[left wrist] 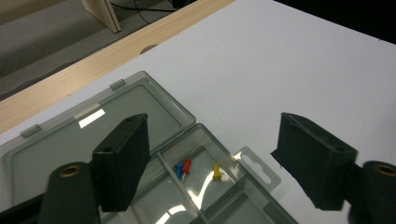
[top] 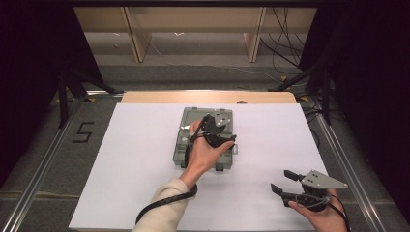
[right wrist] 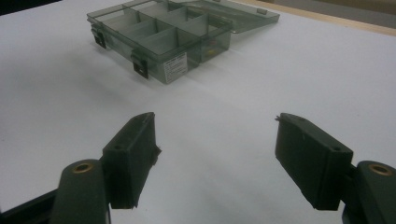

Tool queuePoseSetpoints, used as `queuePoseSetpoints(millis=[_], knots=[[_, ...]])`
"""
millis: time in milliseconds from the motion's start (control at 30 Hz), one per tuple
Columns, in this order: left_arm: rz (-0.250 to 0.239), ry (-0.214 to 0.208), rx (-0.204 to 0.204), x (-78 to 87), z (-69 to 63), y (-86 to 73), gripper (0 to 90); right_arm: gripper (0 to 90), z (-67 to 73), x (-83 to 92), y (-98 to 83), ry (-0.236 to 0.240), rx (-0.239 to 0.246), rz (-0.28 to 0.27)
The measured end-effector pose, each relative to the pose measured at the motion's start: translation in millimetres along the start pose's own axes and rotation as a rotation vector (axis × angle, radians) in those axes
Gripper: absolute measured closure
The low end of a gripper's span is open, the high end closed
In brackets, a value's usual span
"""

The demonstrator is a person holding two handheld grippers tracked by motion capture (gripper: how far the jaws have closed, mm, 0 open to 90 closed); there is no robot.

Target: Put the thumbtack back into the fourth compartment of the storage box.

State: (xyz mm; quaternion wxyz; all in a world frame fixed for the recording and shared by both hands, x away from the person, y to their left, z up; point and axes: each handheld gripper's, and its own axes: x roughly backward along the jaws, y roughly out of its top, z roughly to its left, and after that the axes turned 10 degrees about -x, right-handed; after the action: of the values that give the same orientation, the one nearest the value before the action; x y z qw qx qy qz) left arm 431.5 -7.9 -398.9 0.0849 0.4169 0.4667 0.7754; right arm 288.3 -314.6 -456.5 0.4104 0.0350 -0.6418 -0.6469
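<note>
A smoky clear compartment box (top: 193,152) lies in the middle of the white table sheet (top: 130,164), its lid (left wrist: 93,135) swung flat open toward the far edge. One compartment (left wrist: 224,193) holds a blue pin (left wrist: 178,169), a red pin (left wrist: 186,165) and a yellow pin (left wrist: 216,171). My left gripper (top: 209,124) hovers above the box; its jaws (left wrist: 212,120) stand wide apart with nothing between them. Near the front right, my right gripper (top: 282,180) rests low over the sheet, open and empty (right wrist: 215,119), facing the box (right wrist: 159,42).
A wooden table edge (top: 208,97) runs beyond the sheet. Metal rails (top: 338,154) flank the table on both sides. A "5" mark (top: 83,131) sits on the left floor. Wooden shelf legs (top: 138,38) and cables stand farther back.
</note>
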Motion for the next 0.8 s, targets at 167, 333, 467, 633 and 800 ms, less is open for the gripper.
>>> queuePoseSetpoints(millis=[167,333,467,633,800], knots=[[-0.045,0.017,0.020,33.1,7.7,-19.7,19.1,29.9,-1.5,0.2,-0.2,-0.004,0.000,0.005],[-0.024,0.150,-0.105,62.6,29.1,-44.9,18.9,29.9,-4.2,0.8,0.3,-0.010,-0.024,0.019],[-0.067,0.070,0.084,75.8,26.7,-68.8,19.0,29.9,-6.0,0.6,0.4,-0.022,-0.027,0.018],[-0.071,0.077,0.122,89.7,31.5,-92.6,19.5,30.0,-7.9,-2.8,1.4,-0.034,-0.028,-0.002],[-0.094,0.085,0.168,95.0,32.3,-97.4,19.9,30.2,-6.9,-3.6,4.1,-0.044,-0.028,0.014]])
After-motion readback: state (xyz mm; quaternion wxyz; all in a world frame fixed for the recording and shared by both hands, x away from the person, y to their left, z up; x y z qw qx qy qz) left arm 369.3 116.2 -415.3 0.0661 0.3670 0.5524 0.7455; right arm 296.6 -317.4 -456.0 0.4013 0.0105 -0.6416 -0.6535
